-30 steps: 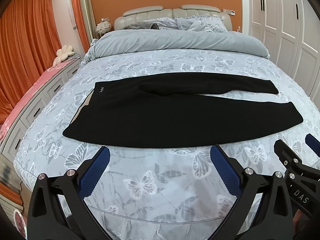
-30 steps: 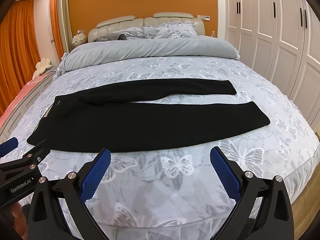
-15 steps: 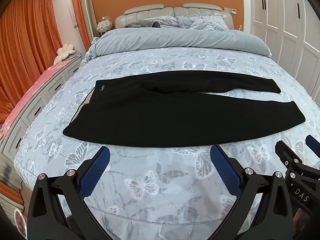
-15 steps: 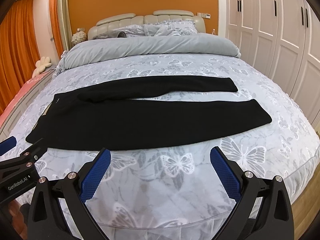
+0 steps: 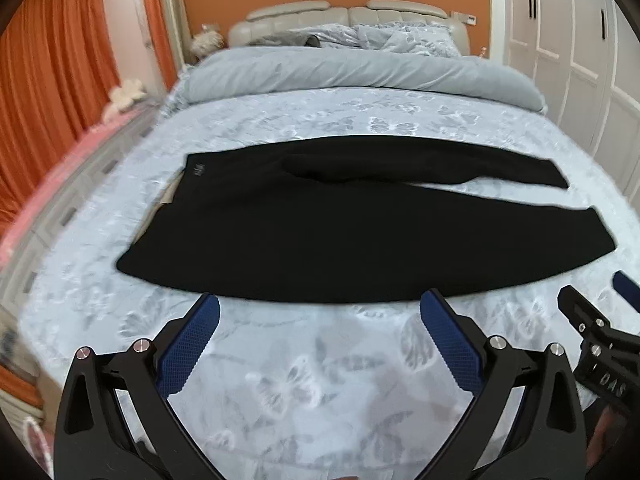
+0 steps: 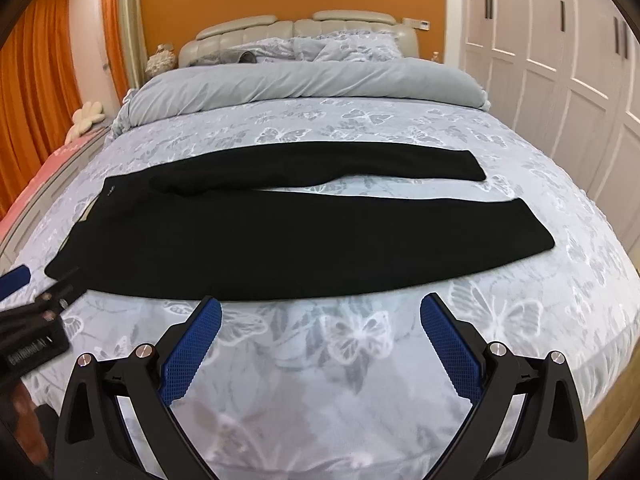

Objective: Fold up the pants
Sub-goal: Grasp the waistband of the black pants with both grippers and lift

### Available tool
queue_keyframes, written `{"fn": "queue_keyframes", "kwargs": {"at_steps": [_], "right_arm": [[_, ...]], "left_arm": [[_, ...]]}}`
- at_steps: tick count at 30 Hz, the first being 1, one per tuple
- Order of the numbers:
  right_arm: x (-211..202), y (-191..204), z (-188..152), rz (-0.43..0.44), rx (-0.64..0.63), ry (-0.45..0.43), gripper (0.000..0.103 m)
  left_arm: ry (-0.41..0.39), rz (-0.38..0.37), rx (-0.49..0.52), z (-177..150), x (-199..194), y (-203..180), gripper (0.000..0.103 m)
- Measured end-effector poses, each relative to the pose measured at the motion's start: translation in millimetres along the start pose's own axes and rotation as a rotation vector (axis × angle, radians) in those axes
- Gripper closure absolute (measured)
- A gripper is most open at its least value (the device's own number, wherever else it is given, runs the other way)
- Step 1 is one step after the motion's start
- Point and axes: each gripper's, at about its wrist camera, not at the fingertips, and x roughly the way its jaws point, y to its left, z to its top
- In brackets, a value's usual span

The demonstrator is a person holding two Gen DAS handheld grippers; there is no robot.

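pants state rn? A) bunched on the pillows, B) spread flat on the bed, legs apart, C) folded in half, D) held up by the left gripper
B: the black pants lie flat across the butterfly bedspread with a strip of bedspread showing between the two legs, and both the left gripper and the right gripper are open, short of the near edge.

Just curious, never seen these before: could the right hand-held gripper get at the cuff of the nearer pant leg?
Probably yes: the right hand-held gripper is open, and only bare bedspread lies between it and the cuff.
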Motion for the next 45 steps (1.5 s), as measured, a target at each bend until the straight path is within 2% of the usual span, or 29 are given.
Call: {"fn": "queue_keyframes", "kwargs": {"at_steps": [2, 4, 5, 6, 8, 10, 14, 18, 21, 24, 26, 28, 29, 31, 32, 33, 34, 35, 36, 37, 38, 42, 43, 44, 45], "right_arm": [[19.1, -28.3, 17.1, 0.032, 0.033, 0.003, 0.005], [52.5, -70.9, 43.1, 0.058, 0.091, 0.028, 0.005], [68.7, -91.8, 54.2, 0.05, 0.119, 0.037, 0.005], [89.1, -117.4, 68.9, 0.017, 0.15, 0.051, 0.005], [120.5, -155.4, 94.1, -0.027, 0.184, 0.064, 0.005], [153.4, -190.2, 123.3, -0.064, 0.197, 0.073, 0.005], [215.8, -236.5, 175.3, -0.089, 0.2, 0.094, 0.005], [264.0, -264.1, 206.4, -0.066, 0.239, 0.126, 0.005], [294.4, -270.5, 220.5, -0.06, 0.244, 0.152, 0.006], [320.0, -273.2, 227.8, -0.037, 0.267, 0.192, 0.006], [332.4, -269.5, 228.6, -0.019, 0.273, 0.228, 0.006], [341.5, -261.5, 230.4, -0.044, 0.241, 0.243, 0.006], [343.7, -257.8, 230.5, -0.053, 0.227, 0.243, 0.008], [344.7, -253.2, 229.1, -0.068, 0.201, 0.229, 0.028], [345.5, -253.6, 228.3, -0.062, 0.205, 0.229, 0.047], [345.3, -256.1, 226.7, -0.05, 0.22, 0.23, 0.075], [343.3, -258.4, 225.3, -0.038, 0.238, 0.224, 0.089], [340.4, -260.3, 224.9, -0.026, 0.251, 0.214, 0.095], [334.0, -260.4, 225.7, -0.021, 0.252, 0.19, 0.096], [326.4, -259.7, 226.5, -0.013, 0.245, 0.166, 0.096], [318.3, -259.4, 227.0, -0.006, 0.245, 0.146, 0.096], [274.7, -255.7, 230.6, 0.031, 0.248, 0.062, 0.097], [263.5, -253.4, 231.0, 0.044, 0.243, 0.047, 0.097], [244.9, -250.0, 230.7, 0.056, 0.231, 0.024, 0.097], [231.9, -247.0, 229.9, 0.064, 0.22, 0.008, 0.097]], "left_arm": [[0.034, -0.089, -0.059, 17.7, 23.2, 21.4, 0.005], [0.05, -0.118, -0.13, 43.4, 56.0, 54.3, 0.005], [0.045, -0.096, -0.155, 56.6, 72.7, 71.0, 0.005], [0.043, -0.039, -0.175, 71.0, 91.9, 88.1, 0.005], [0.044, 0.03, -0.182, 94.1, 121.3, 110.5, 0.005], [0.073, 0.088, -0.186, 119.3, 157.4, 137.6, 0.005], [0.116, 0.129, -0.259, 155.9, 214.4, 189.3, 0.005], [0.156, 0.172, -0.38, 180.4, 261.7, 240.7, 0.005], [0.221, 0.088, -0.478, 188.5, 293.8, 264.9, 0.005], [0.29, 0.107, -0.508, 192.1, 327.6, 280.4, 0.005], [0.297, 0.12, -0.526, 192.8, 338.6, 288.8, 0.005], [0.314, 0.114, -0.552, 192.6, 352.1, 297.8, 0.005], [0.322, 0.103, -0.561, 192.9, 356.9, 300.7, 0.005], [0.297, 0.118, -0.55, 198.8, 361.7, 303.3, 0.005], [0.278, 0.123, -0.539, 202.5, 362.8, 304.0, 0.006], [0.272, 0.123, -0.534, 206.3, 365.9, 306.3, 0.011], [0.278, 0.128, -0.536, 208.0, 368.6, 308.1, 0.029], [0.289, 0.154, -0.535, 209.9, 371.1, 310.6, 0.049], [0.294, 0.186, -0.539, 211.4, 371.4, 313.6, 0.064], [0.297, 0.161, -0.547, 213.1, 369.6, 317.8, 0.075], [0.291, 0.136, -0.556, 213.7, 365.4, 320.2, 0.08], [0.209, 0.038, -0.538, 215.1, 326.9, 323.2, 0.093], [0.172, -0.011, -0.543, 213.5, 306.5, 324.5, 0.096], [0.148, -0.045, -0.543, 211.6, 289.7, 325.6, 0.103], [0.121, -0.069, -0.54, 209.8, 271.3, 326.8, 0.103]]}}
